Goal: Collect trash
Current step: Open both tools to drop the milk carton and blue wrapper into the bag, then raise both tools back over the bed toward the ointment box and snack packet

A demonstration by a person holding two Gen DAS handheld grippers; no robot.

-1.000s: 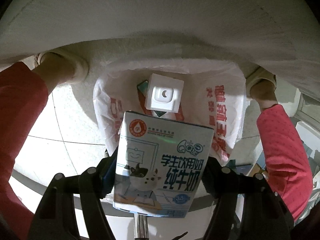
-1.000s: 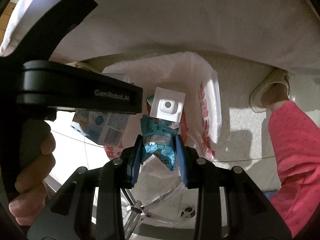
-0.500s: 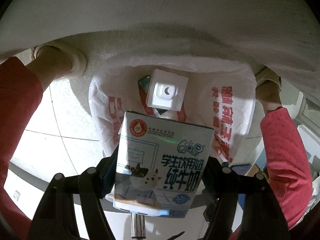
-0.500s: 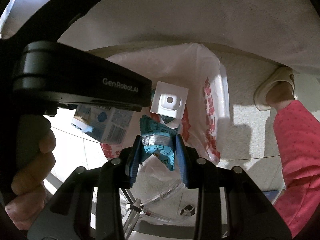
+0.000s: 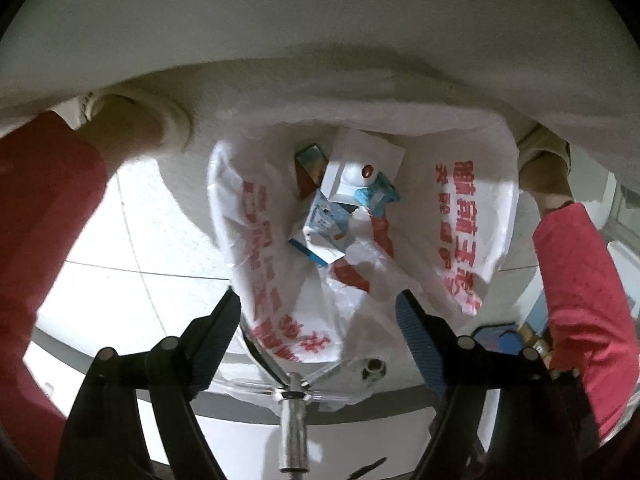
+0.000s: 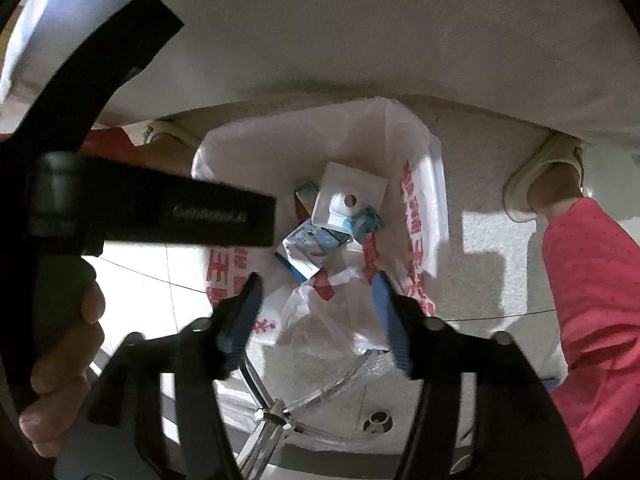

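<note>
Dropping stage: both loads released over the plastic bag (image 5: 472, 216), white with red print, mouth held open on a wire stand above the tiled floor (image 5: 132, 248).
Left gripper (image 5: 318, 312): fingers just been opening, now spread wide, nothing between them, only bag film showing in the gap.
Right gripper (image 6: 316, 300): fingers just been opening too, standing apart and empty, hovering above the near rim of the bag.
Milk carton (image 5: 322, 224): lying tilted inside the bag, resting against the other rubbish, blue-and-white side up.
Teal wrapper (image 5: 378, 196): crumpled, inside the bag, just beside the carton and touching the white square packet (image 5: 360, 168).
Other contents: a small teal box (image 5: 310, 158) deeper in, partly hidden.
Step judged: deposit done for this pair of items; collection of further trash likely next.
Next move calls for: lifting both grippers clear of the bag rim without snagging the thin film, then heading for the next piece; none visible in either view, so location cannot be told.
Risk judged: loose film near the right fingers, easy to catch on closing.
</note>
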